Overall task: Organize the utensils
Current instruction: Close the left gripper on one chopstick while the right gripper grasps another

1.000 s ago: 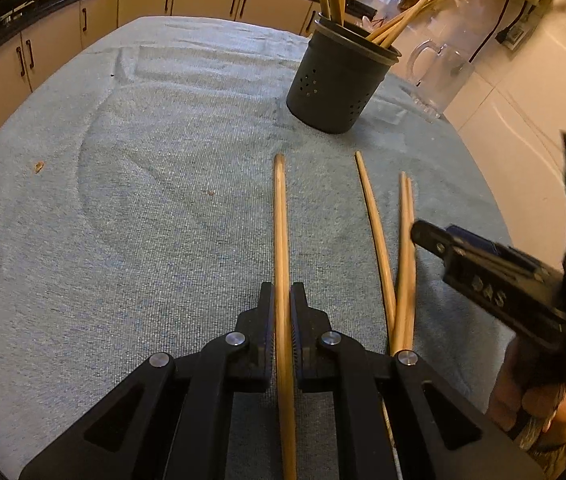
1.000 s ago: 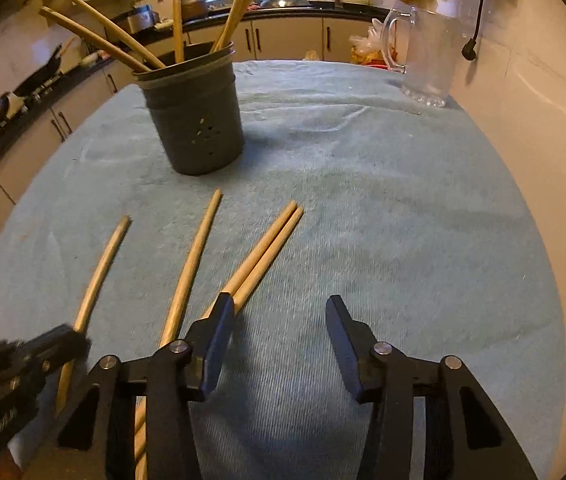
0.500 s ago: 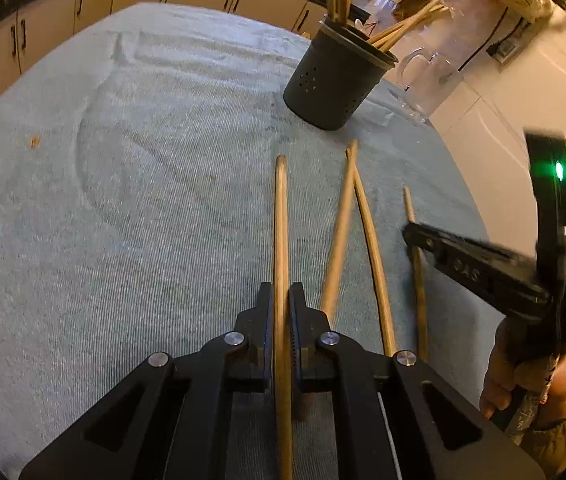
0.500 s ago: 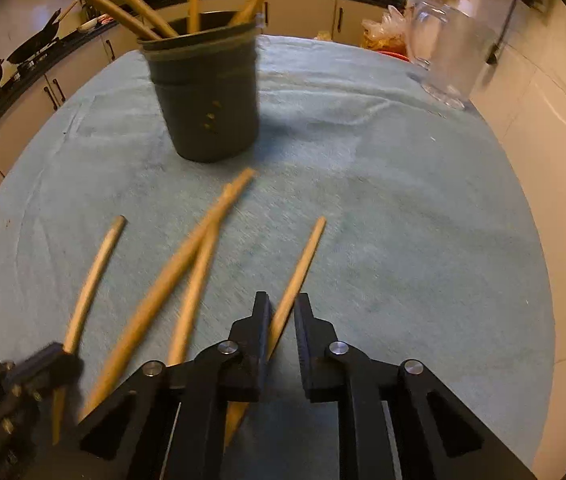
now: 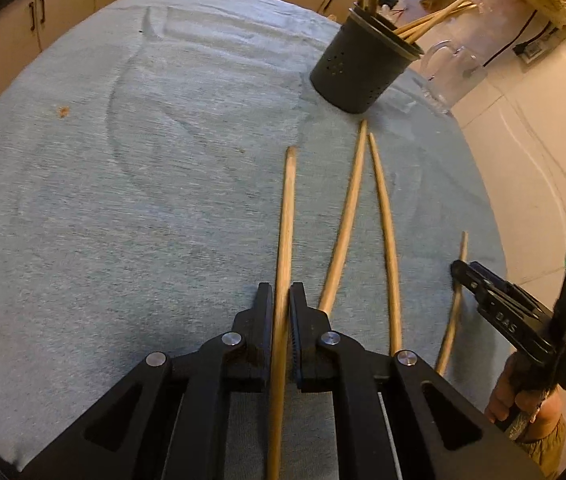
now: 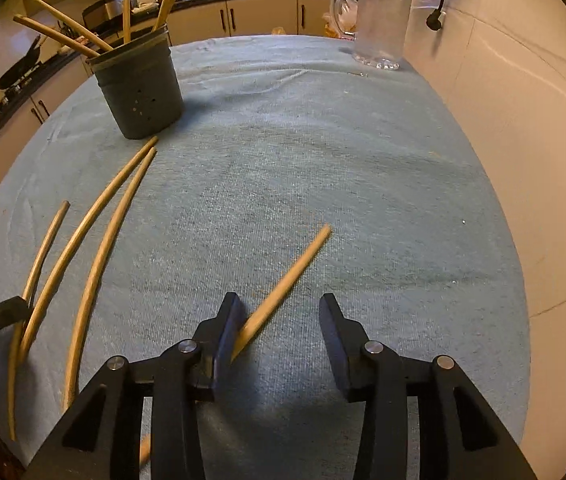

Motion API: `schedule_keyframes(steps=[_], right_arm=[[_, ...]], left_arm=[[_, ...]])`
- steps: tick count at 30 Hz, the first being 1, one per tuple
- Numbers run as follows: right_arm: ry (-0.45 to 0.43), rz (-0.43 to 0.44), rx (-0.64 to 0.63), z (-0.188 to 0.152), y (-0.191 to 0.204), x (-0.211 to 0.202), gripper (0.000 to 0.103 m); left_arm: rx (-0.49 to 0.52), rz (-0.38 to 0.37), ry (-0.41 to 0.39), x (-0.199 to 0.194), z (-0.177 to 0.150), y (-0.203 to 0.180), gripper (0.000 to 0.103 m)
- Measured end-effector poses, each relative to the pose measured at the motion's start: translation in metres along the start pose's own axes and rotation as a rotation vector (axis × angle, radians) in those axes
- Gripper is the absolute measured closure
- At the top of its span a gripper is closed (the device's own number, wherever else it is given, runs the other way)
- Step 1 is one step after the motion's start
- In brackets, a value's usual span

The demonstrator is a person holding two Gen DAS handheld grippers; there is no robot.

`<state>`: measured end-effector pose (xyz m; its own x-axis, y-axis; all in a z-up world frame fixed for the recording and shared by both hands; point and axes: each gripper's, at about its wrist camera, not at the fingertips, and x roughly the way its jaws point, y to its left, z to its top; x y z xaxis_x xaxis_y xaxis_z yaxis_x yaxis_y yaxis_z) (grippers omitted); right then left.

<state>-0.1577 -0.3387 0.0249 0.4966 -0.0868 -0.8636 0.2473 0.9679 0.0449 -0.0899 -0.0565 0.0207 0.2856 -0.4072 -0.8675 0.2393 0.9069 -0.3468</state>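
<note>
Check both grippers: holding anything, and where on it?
Left gripper is shut on a long wooden chopstick, gripped along its near part. Right gripper is open, holding nothing.

Left gripper (image 5: 281, 300): low over the surface, pointing forward, jaws closed tight on a stick (image 5: 285, 240) running straight between the two fingers (image 5: 262, 320). Right gripper (image 6: 279, 320): also low, pointing forward, jaws wide apart, gripping nothing; left finger (image 6: 225, 328) touching a second stick (image 6: 283, 288) lying slanted in the gap. From the left wrist view, right gripper seen at the right edge with green light on, held from below by a bare hand (image 5: 523, 404).
</note>
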Motion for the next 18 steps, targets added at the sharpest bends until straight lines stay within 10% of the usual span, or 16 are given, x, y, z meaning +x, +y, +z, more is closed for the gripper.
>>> schedule_keyframes(steps=[18], right_arm=[[0.051,0.114,0.053,0.028,-0.013,0.011,0.060]], left_arm=[[0.092,0.144,0.115,0.032,0.068,-0.019,0.090]])
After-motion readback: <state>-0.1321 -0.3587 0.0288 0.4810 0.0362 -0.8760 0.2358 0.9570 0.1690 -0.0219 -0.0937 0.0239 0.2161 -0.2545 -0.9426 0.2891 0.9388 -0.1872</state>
